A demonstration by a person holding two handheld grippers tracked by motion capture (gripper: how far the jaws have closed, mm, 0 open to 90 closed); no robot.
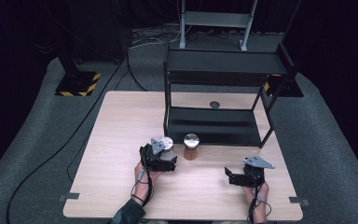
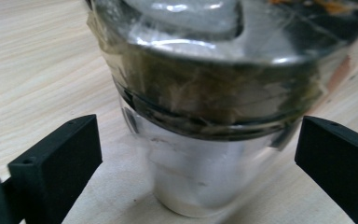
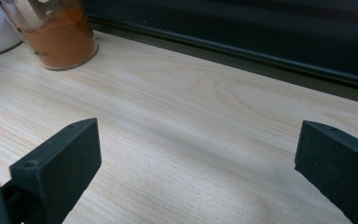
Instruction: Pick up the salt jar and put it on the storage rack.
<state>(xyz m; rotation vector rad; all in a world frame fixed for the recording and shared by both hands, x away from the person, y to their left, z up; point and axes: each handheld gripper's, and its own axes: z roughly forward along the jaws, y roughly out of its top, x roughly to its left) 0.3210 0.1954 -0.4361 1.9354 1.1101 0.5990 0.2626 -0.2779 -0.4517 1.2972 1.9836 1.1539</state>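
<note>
Clear jar (image 1: 168,148): stood on the tabletop (image 1: 121,135) just in front of the black rack (image 1: 214,126), beside the orange-filled jar (image 1: 190,147)
Left gripper (image 1: 167,157): jaws apart either side of the clear jar's body, not touching; seemingly lined up for a grasp
Right gripper (image 1: 230,177): jaws apart over bare wood, right of the rack's front; apparently idle

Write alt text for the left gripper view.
A clear jar with a shiny metal lid stands on a pale wooden table, seen close up between the left tool's two black jaws. The jaws flank the jar without touching it.
</note>
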